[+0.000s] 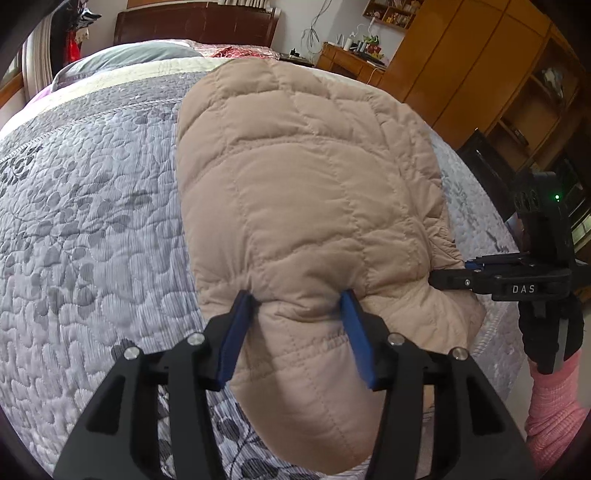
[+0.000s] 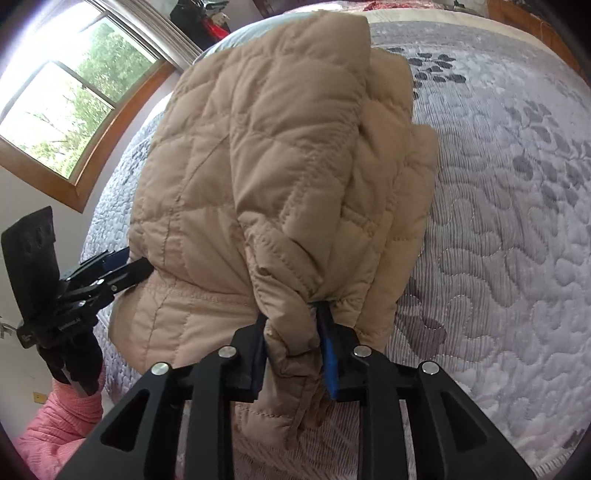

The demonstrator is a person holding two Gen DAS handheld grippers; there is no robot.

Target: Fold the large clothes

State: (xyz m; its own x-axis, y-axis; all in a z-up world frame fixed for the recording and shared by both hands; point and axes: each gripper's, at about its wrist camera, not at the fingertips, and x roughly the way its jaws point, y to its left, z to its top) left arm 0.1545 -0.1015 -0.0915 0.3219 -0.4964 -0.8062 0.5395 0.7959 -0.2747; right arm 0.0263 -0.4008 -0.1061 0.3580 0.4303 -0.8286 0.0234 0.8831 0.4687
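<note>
A beige quilted puffer jacket (image 1: pixel 306 177) lies along the bed, also seen in the right wrist view (image 2: pixel 273 155). My left gripper (image 1: pixel 297 295) is shut on a thick fold of the jacket's near edge, blue pads pressing in from both sides. My right gripper (image 2: pixel 291 310) is shut on a bunched fold at the jacket's other near corner. The right gripper shows in the left wrist view (image 1: pixel 458 271) at the jacket's right edge. The left gripper shows in the right wrist view (image 2: pixel 129 266) at the jacket's left edge.
A grey quilted bedspread (image 1: pixel 92 206) with a leaf pattern covers the bed. A dark wooden headboard (image 1: pixel 195 26) and pillows stand at the far end. Wooden cabinets (image 1: pixel 480 66) line the right side. A window (image 2: pixel 70 99) is to the left.
</note>
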